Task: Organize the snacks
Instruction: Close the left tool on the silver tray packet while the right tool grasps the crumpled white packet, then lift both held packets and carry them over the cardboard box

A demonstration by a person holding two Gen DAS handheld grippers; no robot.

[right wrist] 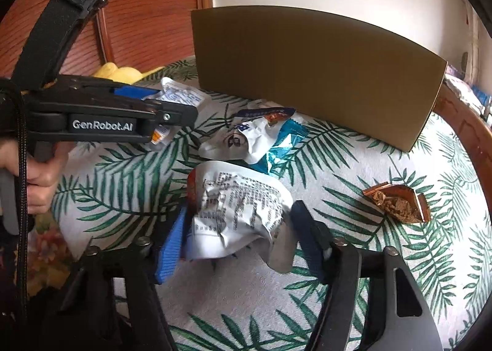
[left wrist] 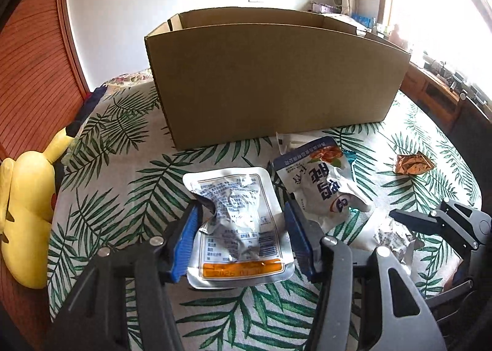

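A silver snack pouch with an orange date strip (left wrist: 238, 228) lies on the leaf-print cloth between the open fingers of my left gripper (left wrist: 243, 212); the blue pads flank it without a visible squeeze. My right gripper (right wrist: 238, 222) is open around a crumpled white pouch with black print (right wrist: 240, 209). A white and blue pouch with a photo label (left wrist: 323, 185) lies just right of the silver one; it also shows in the right wrist view (right wrist: 255, 136). A small copper foil packet (right wrist: 396, 202) lies apart on the right. The open cardboard box (left wrist: 270, 74) stands behind the snacks.
A yellow plush toy (left wrist: 27, 212) sits at the table's left edge by a wooden louvred door (left wrist: 33, 59). A teal wrapper (right wrist: 289, 136) lies under the white and blue pouch. Wooden furniture (left wrist: 436, 89) stands at the right under a bright window.
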